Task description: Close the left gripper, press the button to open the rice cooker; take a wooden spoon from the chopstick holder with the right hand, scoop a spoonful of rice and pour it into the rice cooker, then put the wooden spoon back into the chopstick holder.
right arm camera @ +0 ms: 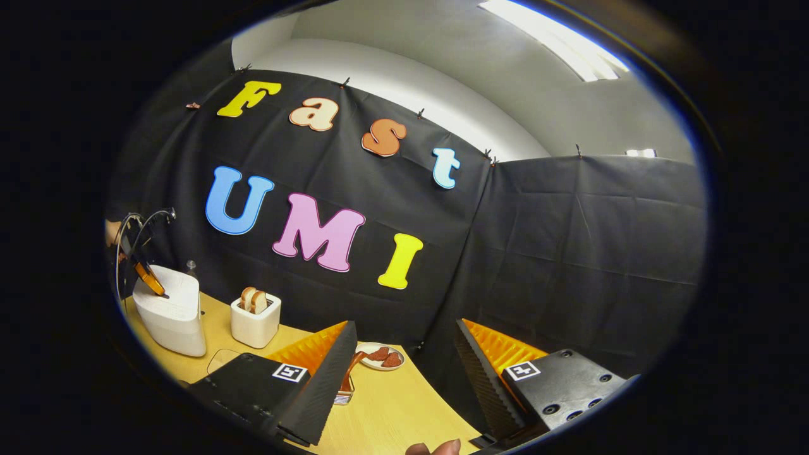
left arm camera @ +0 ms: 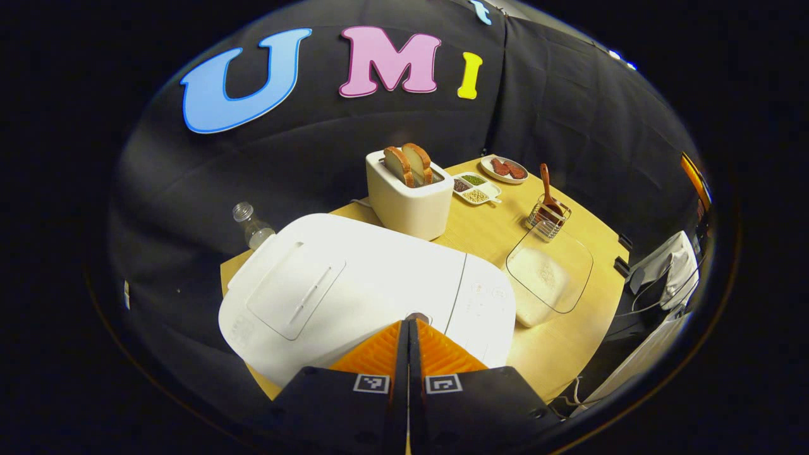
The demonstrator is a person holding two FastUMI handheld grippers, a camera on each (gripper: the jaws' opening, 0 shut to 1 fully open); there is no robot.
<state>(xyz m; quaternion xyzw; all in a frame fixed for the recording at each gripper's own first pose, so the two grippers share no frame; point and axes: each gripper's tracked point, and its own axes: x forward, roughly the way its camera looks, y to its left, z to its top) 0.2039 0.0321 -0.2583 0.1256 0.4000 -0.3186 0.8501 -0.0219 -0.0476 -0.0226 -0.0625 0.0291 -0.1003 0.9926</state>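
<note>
In the left gripper view, the white, rounded rice cooker [left arm camera: 354, 284] with its lid down lies at the centre, and the left gripper [left arm camera: 409, 323], jaws pressed together, has its tips at the button [left arm camera: 417, 315] on the cooker's front edge. At two o'clock the wooden spoon [left arm camera: 548, 189] stands bowl-down in the wire chopstick holder [left arm camera: 547, 220], beside the clear dish of rice [left arm camera: 548, 278]. In the right gripper view, the right gripper [right arm camera: 404, 335] hangs with jaws wide apart and empty above the table [right arm camera: 392, 404].

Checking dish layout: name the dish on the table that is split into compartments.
The white tray beside the toaster: its compartments hold different grains. The round plate and clear dish are undivided.
</note>
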